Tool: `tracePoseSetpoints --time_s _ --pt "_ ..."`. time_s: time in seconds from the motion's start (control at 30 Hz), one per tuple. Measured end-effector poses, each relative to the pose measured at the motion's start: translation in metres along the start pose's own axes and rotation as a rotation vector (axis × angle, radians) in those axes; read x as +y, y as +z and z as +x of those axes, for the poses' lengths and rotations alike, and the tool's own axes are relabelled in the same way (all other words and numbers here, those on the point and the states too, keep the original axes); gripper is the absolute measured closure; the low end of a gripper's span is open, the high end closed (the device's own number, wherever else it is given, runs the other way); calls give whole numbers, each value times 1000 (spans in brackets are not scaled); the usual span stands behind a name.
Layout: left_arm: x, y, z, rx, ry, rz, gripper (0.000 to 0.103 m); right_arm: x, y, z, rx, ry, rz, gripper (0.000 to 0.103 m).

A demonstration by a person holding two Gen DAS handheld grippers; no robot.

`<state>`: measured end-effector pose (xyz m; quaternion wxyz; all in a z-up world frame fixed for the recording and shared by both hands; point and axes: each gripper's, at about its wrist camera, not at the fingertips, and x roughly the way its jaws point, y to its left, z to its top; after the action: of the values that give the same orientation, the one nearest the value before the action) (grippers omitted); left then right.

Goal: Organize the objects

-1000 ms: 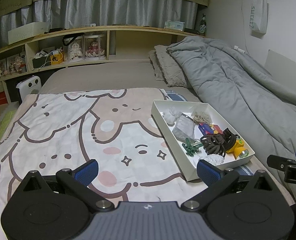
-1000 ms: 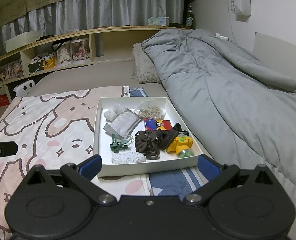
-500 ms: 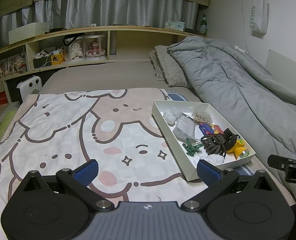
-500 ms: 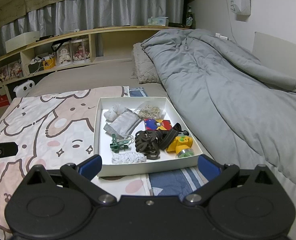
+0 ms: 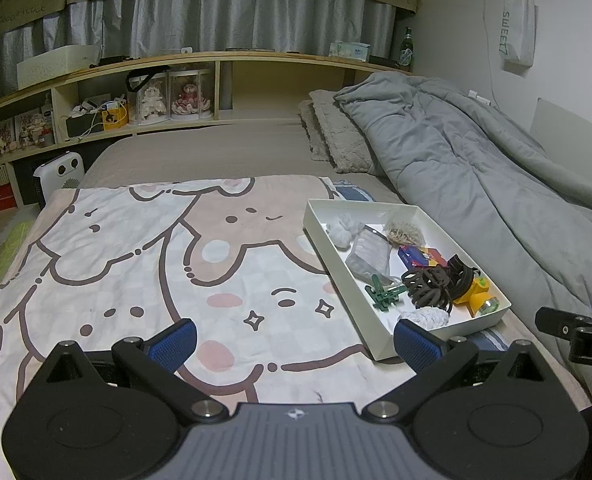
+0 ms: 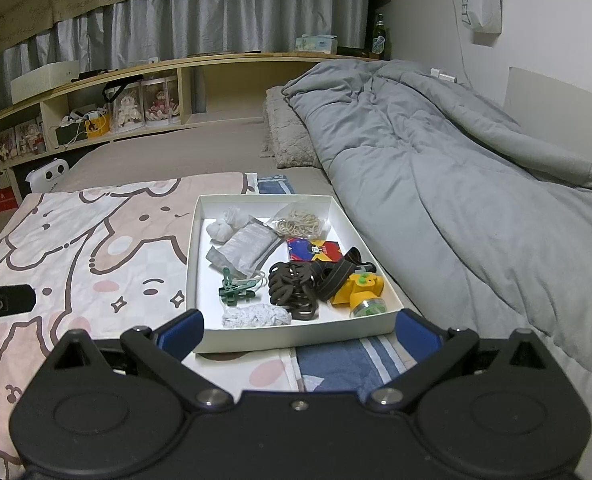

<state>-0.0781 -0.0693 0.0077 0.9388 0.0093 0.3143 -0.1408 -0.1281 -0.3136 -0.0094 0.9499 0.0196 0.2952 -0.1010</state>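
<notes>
We see a white tray lying on a bed, at centre frame in the right wrist view and at right of centre in the left wrist view. It rests partly on a cartoon blanket and partly on a blue striped cloth, beside a grey duvet that fills the right of the frame. Its long axis runs from the lower edge of the frame toward the shelf at upper left; one short wall faces the right claw.

Inside the tray the small things lie loose and partly heaped:
- white balls and a grey pouch at the far left;
- a bag of rubber bands at the far right;
- a coloured card box at mid-right;
- green clips, dark hair ties, a yellow toy and a white scrunchie near the front wall.

We judge that the tray serves as the gathering place, since nothing small lies on the blanket around it. This fits either a finished gathering or a heap awaiting sorting.

Both claws are released, fingers spread wide and holding nothing. The left claw hovers over the blanket at lower frame; the right claw sits just before the tray's near wall.
</notes>
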Motion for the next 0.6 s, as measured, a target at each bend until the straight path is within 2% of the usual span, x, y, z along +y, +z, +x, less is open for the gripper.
tracePoseSetpoints --time_s 0.6 --pt "-1 -2 0 2 0 5 0 0 0 0 0 0 0 0"
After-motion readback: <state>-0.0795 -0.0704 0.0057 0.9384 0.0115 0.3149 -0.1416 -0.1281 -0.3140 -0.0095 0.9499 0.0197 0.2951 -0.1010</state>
